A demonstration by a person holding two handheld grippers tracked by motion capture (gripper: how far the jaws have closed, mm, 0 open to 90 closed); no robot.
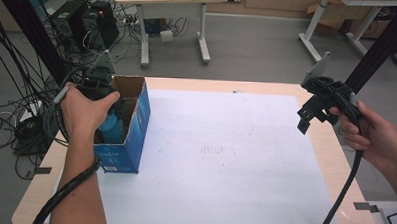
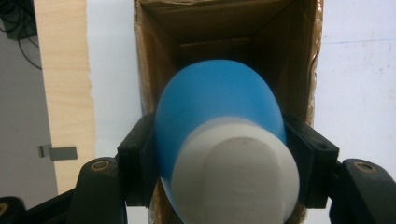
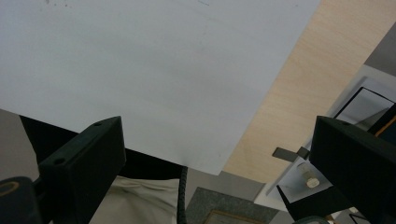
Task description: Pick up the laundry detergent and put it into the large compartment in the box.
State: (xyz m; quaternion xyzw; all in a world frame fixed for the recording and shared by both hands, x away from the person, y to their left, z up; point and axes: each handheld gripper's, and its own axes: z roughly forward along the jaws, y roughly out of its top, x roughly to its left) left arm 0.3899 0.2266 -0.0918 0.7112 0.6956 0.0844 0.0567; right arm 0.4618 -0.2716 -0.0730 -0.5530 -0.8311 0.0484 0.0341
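Left gripper view shows the left gripper clamped on a blue bottle over the open box, best lowered straight; the right gripper hangs apart.

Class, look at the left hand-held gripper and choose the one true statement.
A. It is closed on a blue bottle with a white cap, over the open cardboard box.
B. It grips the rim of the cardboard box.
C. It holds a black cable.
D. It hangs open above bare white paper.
A: in the left gripper view the left hand-held gripper has its jaws pressed on both sides of the blue bottle, above the open cardboard box.
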